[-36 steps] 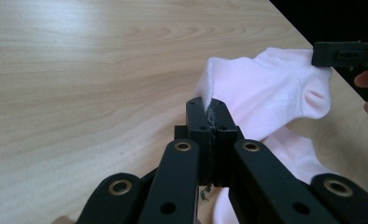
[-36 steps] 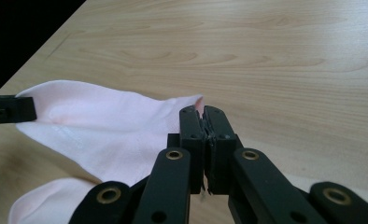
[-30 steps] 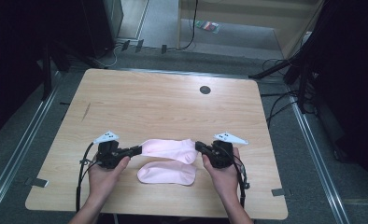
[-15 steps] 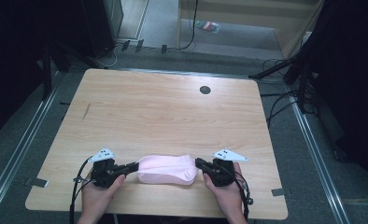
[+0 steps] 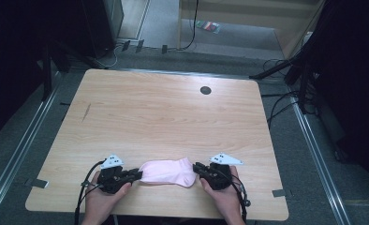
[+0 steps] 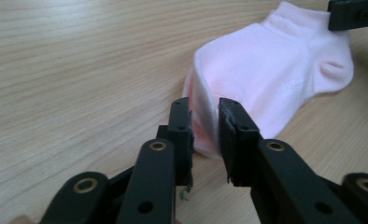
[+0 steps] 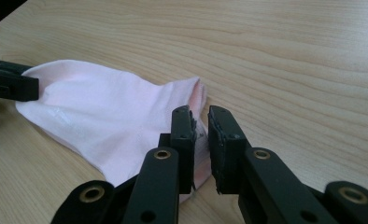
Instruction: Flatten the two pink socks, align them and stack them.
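both forearms lie low and angled inward, left hand-held gripper (image 5: 135,174) and right hand-held gripper (image 5: 197,168) jaws just eased slightly apart.

Tabletop (image 5: 164,117): bare wood from nine through twelve to three o'clock of the pink socks (image 5: 166,171); free passage throughout. Small dark round spot (image 5: 205,90) at one o'clock, apparently flush, though the high view is too coarse to be sure. Obstacles: the socks themselves, lying flat near the six o'clock edge; left gripper (image 5: 135,175) at their nine o'clock end, right gripper (image 5: 197,168) at three o'clock, both low on the wood. Narrow strip of tabletop remains at six o'clock, taken up by the hands.
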Tool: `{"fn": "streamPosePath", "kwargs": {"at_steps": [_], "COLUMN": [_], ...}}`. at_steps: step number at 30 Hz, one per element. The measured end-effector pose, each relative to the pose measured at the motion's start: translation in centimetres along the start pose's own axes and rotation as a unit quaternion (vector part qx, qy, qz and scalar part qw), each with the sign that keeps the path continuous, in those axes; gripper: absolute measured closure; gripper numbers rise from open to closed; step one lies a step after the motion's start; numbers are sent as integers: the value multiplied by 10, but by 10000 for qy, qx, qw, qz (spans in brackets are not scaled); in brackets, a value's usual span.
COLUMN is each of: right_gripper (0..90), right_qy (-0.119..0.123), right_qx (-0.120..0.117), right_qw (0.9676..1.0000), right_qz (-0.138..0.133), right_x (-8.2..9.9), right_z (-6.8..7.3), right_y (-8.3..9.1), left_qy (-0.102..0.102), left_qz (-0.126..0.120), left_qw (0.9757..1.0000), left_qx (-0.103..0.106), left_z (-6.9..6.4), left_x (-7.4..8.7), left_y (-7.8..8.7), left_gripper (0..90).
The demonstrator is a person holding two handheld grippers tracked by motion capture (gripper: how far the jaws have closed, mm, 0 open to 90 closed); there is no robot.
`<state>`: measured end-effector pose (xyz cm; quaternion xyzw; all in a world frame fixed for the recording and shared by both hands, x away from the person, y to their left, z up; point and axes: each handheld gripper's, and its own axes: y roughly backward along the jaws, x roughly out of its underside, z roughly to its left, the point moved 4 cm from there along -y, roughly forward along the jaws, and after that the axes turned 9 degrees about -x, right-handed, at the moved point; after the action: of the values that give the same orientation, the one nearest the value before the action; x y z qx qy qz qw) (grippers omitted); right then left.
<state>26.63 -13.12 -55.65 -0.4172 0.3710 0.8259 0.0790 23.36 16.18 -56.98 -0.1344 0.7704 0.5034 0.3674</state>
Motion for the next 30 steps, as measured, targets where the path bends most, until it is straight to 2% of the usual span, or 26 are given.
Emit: {"fn": "streamPosePath", "kwargs": {"at_steps": [3,4,5,7,8,10,11,12,13,14,16,17,18,20,21,24,26,27,30], "right_gripper": [824,822,799,687,623,622,647,670,700,738,778,789,804,809,814,815,809,806,806], "right_qy": [46,69,76,150,215,291,271,283,286,341,469,531,623,595,563,526,477,463,434], "right_qx": [17,27,33,5,43,128,88,48,8,-27,-108,-125,-96,11,74,289,286,252,239], "right_qw": [10000,10000,10000,9998,9996,9987,9985,9984,9984,9984,9982,9981,9979,9982,9983,9977,9976,9979,9979], "right_qz": [10,11,3,-93,-191,-388,-463,-482,-489,-458,-345,-274,-118,30,115,303,403,385,408], "right_x": [1,1,1,-1,-2,-5,-6,-7,-7,-6,-5,-3,0,4,6,11,14,15,15], "right_z": [0,1,2,3,3,6,9,11,14,19,27,29,32,30,28,21,18,18,18], "right_y": [-1,0,0,1,2,8,10,11,11,9,2,-2,-9,-16,-18,-20,-21,-21,-20], "left_qy": [-39,-39,-52,79,152,209,198,133,-18,-134,-292,-341,-336,-308,-390,-455,-595,-674,-899], "left_qz": [58,35,19,-146,-351,-741,-840,-945,-989,-968,-778,-572,-433,-246,-98,-178,-195,-223,-256], "left_qw": [10000,9999,9999,9999,9992,9967,9958,9948,9943,9945,9962,9978,9984,9992,9991,9988,9978,9973,9956], "left_qx": [-44,-102,-130,30,138,243,319,369,405,385,243,-1,-102,-91,-132,74,217,209,58], "left_z": [-1,0,1,3,5,5,4,0,-7,-11,-18,-17,-16,-13,-11,-11,-13,-13,-16], "left_x": [1,1,0,-2,-5,-10,-12,-13,-15,-15,-14,-12,-9,-5,-2,2,4,4,5], "left_y": [-1,-2,-1,4,9,21,24,26,25,23,13,3,-2,-8,-11,-10,-11,-11,-11], "left_gripper": [749,725,663,618,617,619,645,674,712,756,776,781,793,780,761,683,595,568,566]}}
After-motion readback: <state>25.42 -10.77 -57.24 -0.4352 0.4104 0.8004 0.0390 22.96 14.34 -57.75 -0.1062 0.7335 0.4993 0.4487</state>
